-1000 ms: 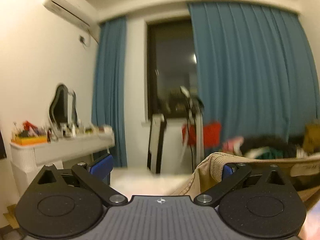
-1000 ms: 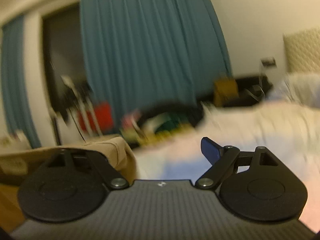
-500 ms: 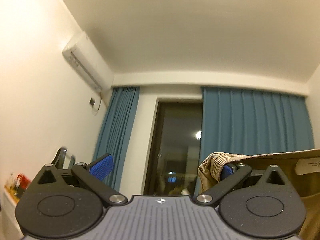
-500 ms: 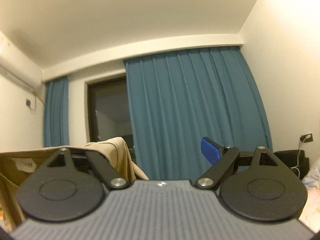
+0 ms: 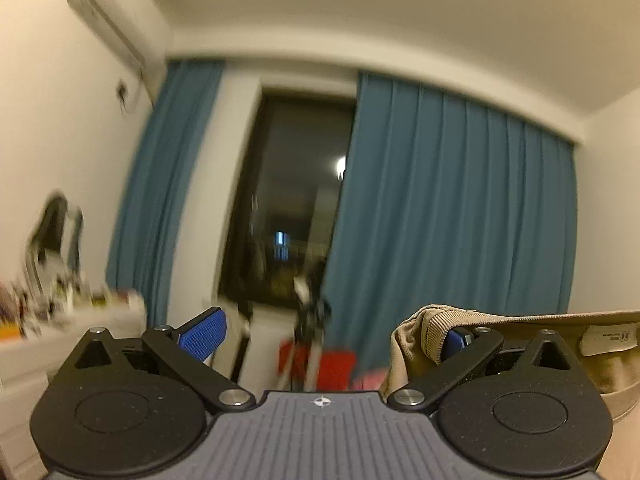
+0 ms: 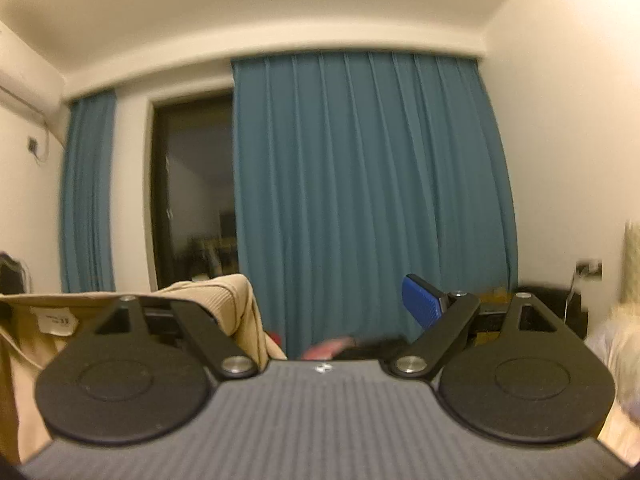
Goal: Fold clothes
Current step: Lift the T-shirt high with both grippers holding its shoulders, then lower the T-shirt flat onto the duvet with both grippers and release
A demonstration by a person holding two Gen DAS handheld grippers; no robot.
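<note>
A tan ribbed garment (image 5: 416, 344) with a white label (image 5: 608, 336) is draped over the right finger of my left gripper (image 5: 328, 338), whose jaws stand wide open. Its blue left pad (image 5: 202, 334) is bare. In the right wrist view the same garment (image 6: 224, 300) hangs over the left finger of my right gripper (image 6: 332, 304), also open, with the blue right pad (image 6: 422, 306) bare. The cloth stretches between the two grippers, held up in the air. Its lower part is out of view.
Teal curtains (image 5: 448, 208) and a dark window (image 5: 288, 200) lie ahead. A white dresser with small items (image 5: 60, 320) stands at the left. An air conditioner (image 5: 108, 24) hangs high on the left wall. Red and pink things (image 5: 336, 364) lie low ahead, and a bed edge (image 6: 616, 336) is at the right.
Both views swung up toward the ceiling and have now tilted partly back down. The garment stays hooked over one finger of each gripper, and the jaws remain wide.
</note>
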